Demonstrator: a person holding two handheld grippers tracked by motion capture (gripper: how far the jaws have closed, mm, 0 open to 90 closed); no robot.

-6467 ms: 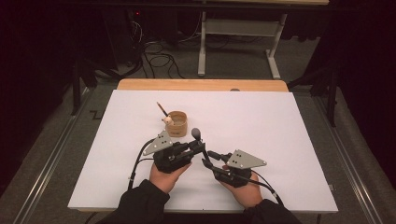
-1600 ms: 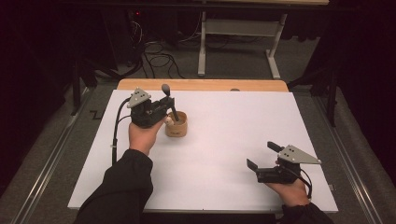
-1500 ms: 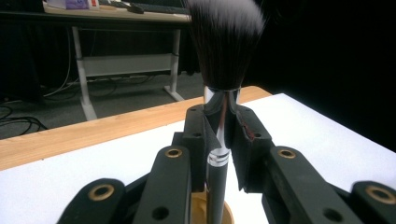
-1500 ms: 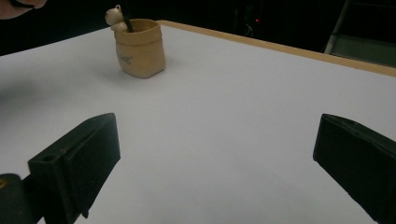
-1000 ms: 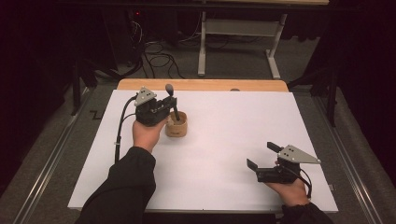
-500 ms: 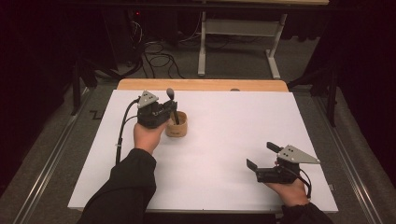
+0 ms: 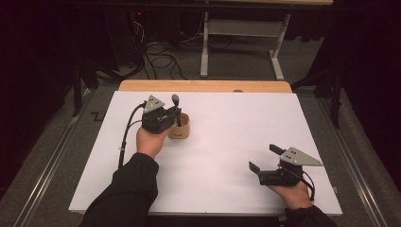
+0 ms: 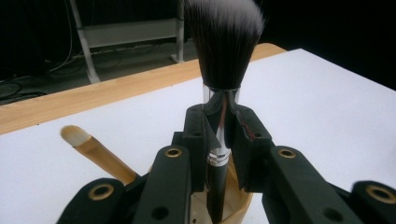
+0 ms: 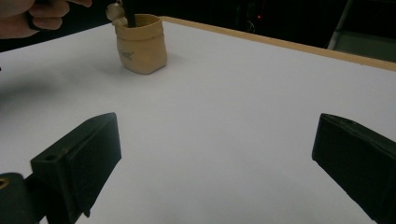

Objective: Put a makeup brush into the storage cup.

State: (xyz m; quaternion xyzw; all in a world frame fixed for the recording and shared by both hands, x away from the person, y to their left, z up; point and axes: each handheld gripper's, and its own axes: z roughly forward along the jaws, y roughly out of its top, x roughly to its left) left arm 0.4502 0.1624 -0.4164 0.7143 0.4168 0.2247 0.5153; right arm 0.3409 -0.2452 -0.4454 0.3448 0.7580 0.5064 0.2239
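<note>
Gripping upright makeup brush (image 8: 219,116) over cup (image 7: 180,127), left hand-held gripper (image 8: 219,135) (right hand-held gripper (image 9: 215,158) open)

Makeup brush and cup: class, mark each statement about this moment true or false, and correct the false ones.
1. The left tongs are shut on the makeup brush. True.
2. The brush's bristles point down into the wooden cup. False: they point up.
3. The right tongs are open and hold nothing. True.
4. The cup stands beside the right tongs. False: it stands far off, by the left tongs.
5. A second, lighter brush leans in the cup. True.
</note>
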